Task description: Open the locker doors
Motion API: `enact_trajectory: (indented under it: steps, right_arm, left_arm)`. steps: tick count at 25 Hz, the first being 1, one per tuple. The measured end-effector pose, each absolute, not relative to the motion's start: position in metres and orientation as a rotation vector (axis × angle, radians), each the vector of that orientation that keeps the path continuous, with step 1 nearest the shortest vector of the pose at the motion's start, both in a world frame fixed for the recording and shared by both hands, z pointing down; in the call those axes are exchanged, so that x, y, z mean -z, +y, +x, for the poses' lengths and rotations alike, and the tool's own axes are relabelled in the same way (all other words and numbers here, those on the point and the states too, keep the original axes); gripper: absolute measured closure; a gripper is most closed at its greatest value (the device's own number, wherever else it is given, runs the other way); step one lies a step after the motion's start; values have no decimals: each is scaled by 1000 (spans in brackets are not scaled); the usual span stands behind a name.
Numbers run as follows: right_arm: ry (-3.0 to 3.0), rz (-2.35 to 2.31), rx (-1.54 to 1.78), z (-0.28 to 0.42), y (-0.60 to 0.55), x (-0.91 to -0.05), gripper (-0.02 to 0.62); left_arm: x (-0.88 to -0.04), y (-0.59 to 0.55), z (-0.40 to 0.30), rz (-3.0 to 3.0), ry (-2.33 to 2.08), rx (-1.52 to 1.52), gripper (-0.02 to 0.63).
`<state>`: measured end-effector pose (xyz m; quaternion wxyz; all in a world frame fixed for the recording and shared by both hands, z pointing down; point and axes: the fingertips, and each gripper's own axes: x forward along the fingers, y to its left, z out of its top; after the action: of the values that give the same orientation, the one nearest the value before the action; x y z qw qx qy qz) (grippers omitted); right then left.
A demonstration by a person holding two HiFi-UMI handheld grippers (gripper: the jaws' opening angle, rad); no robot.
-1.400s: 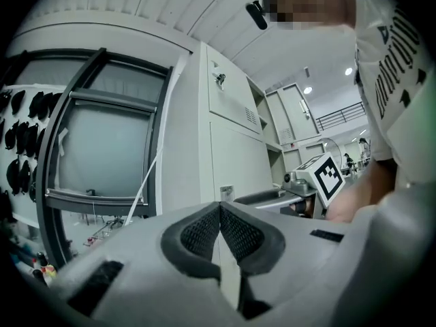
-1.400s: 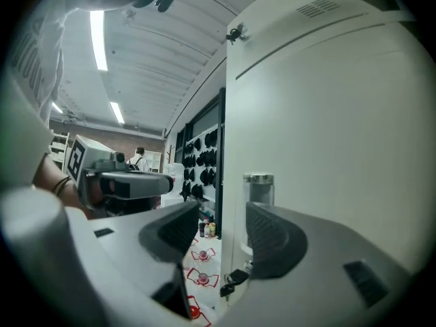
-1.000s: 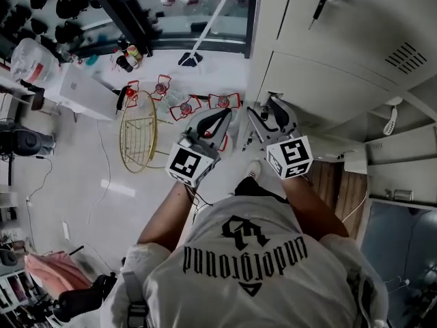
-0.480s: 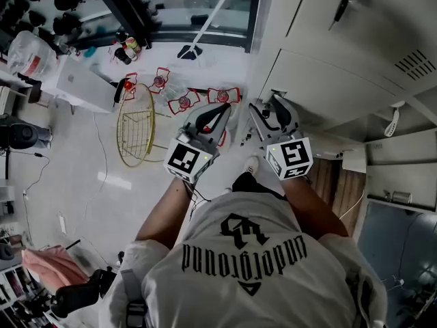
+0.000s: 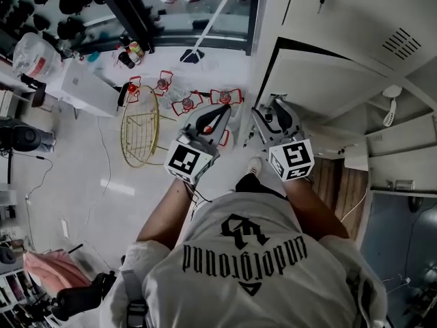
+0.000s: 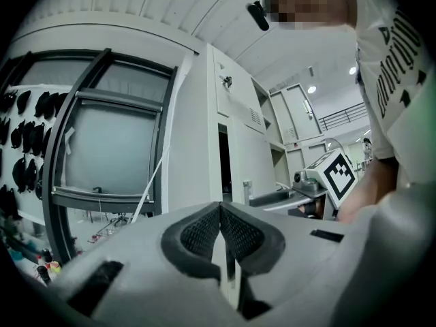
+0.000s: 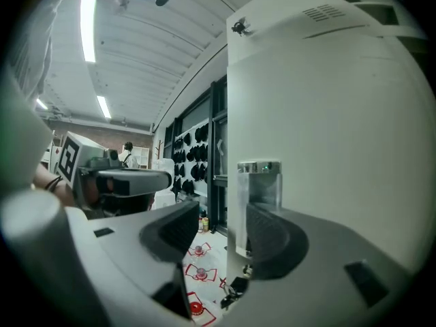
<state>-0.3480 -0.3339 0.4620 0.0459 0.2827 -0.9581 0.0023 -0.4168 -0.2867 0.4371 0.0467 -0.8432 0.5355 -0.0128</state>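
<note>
Head view puts the lower locker door (image 5: 328,74) straight ahead of you, with a dark gap (image 5: 268,74) along its left edge. So it's cracked, isn't it?

Cracked, yes, but barely ajar. I'd call that the start of one door. The upper locker door (image 5: 355,12) with the key in it looks shut, so most of the job is left for you.

And your right gripper (image 5: 271,104)?

Right gripper view shows its jaws apart, with the door's metal handle (image 7: 259,182) standing between them, close against the outer jaw. You haven't clamped it. Whether that jaw touches the handle, I can't tell.

Your left gripper (image 5: 225,109)?

Its jaws are pressed together on nothing. It hangs beside the right one, off the locker, pointing toward the glass partition (image 6: 109,155).
</note>
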Motion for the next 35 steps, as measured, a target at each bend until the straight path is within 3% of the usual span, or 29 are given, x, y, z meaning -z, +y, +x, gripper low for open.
enact_trajectory:
  steps: [18,35]
  right_arm:
    - [-2812,1094,-12,-267,-262,-466,477]
    - [-2796,977,-23,-175,-215,-468,459]
  left_arm:
    - [-439,-231,-346,-2704,1396,16,598]
    - [-434,-250,-238,-2792,1236,-25,598]
